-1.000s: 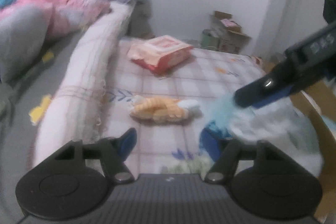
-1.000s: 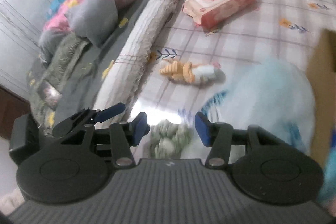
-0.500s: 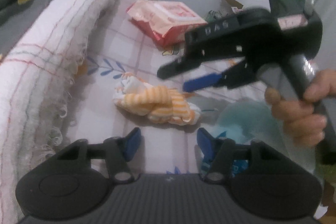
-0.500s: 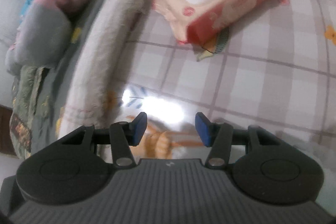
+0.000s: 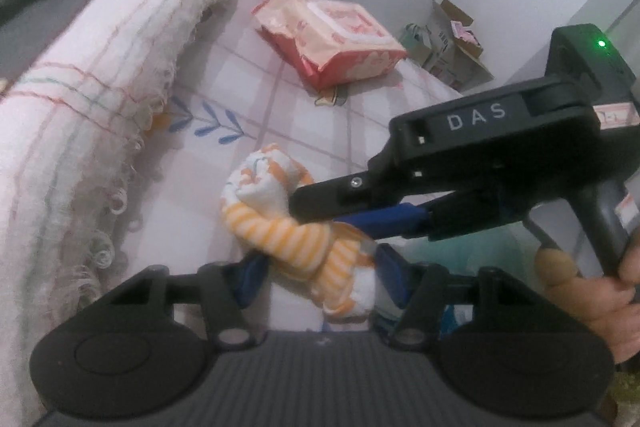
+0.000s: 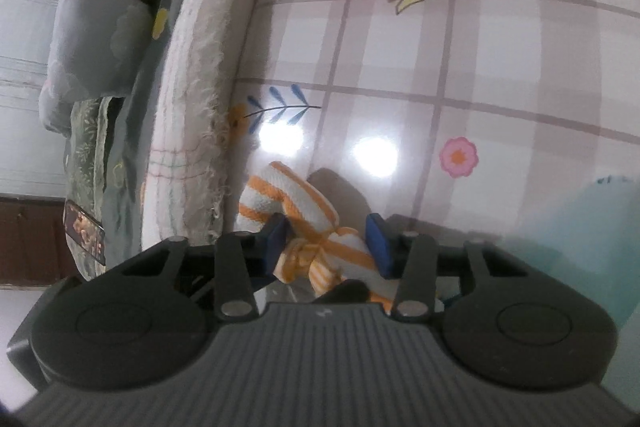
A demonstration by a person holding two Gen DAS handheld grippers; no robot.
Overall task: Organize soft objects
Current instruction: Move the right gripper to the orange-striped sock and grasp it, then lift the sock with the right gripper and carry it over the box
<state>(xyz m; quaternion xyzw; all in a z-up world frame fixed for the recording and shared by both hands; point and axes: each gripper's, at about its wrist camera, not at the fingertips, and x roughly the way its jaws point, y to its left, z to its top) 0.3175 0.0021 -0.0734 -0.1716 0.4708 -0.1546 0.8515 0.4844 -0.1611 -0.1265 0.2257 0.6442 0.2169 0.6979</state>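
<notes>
bed [image 5: 304, 131]: a checked, glossy sheet is spread over it, with a rolled white blanket [image 5: 100, 75] banked along one side; everything else is laid on the sheet.

pink pack [image 5: 332, 39]: left well apart from the action, further up the bed; not involved, as far as can be judged.

pale blue fluffy thing [image 6: 580, 227]: seen blurred at the edge, just beside the sock bundle; what it is can't be told.

sock bundle [image 5: 296, 231]: an orange-and-white striped bundle, knotted or rolled, laid on the sheet close to the blanket's fringe. Its long axis is run from the far-left end towards the near-right end in the left wrist view, so it's crossed by both sets of jaws rather than lined up with them.

right gripper [image 6: 326, 241]: the knotted middle of the bundle is bracketed by its jaws, which have just been closing; whether the pads are pressing yet can't be told. It's the one already set at the bundle's middle.

left gripper [image 5: 316, 277]: the near end of the bundle is framed by its jaws, released, pads not seen pressing.

vs earlier: a second ago the bundle was lying well ahead of both grippers; now both have been brought down right onto it.
</notes>
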